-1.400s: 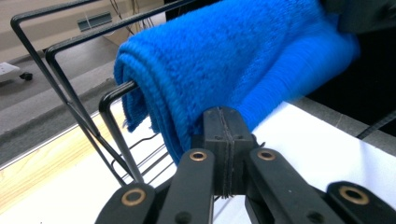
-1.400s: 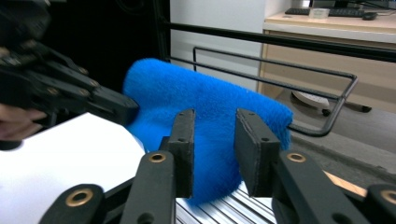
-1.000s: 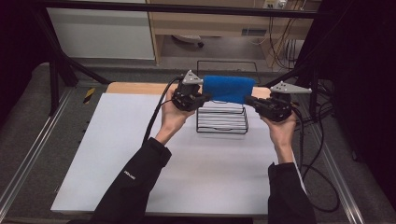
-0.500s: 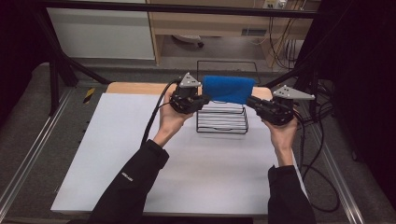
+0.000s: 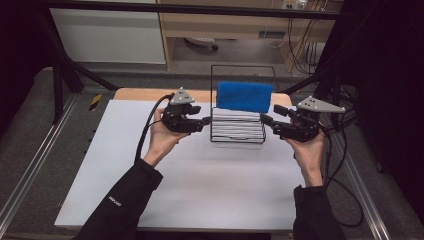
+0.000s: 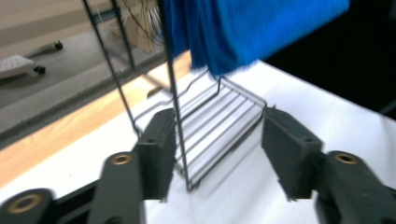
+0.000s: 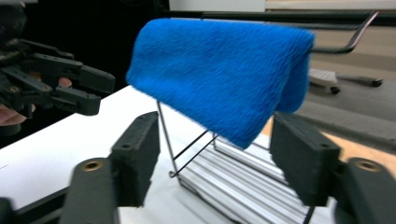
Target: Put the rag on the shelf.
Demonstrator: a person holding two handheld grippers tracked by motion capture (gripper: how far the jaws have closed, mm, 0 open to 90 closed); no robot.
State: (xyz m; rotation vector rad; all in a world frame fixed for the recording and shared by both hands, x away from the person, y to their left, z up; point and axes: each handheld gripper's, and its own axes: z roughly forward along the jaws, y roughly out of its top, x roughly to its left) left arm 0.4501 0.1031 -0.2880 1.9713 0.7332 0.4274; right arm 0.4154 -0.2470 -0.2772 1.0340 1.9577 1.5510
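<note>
White board (image 5: pixel 200 185) covers the table in front of you, with a strip of bare wood (image 5: pixel 135 94) along its far edge and grey floor beyond. You have one wire rack (image 5: pixel 238 131) standing on the board near that far edge, and one blue towel (image 5: pixel 244 96) draped over its top rail, folded so that both halves hang down. Nothing lies on the rack's slatted base under the towel.

You hold two grippers, one in each hand. Your left gripper (image 5: pixel 204 121) sits just beside the rack's left side; your right gripper (image 5: pixel 265 120) sits just beside its right side. Both point inward at the rack from opposite sides.

In the left gripper view, your jaws have just been opening and now stand well apart, with an upright wire of the rack (image 6: pixel 173 93) rising in front of the gap, and the towel (image 6: pixel 252 28) hangs clear above. In the right gripper view, your jaws have likewise just been opening and stand wide, and the towel (image 7: pixel 224 70) hangs beyond them, free of both pads.
</note>
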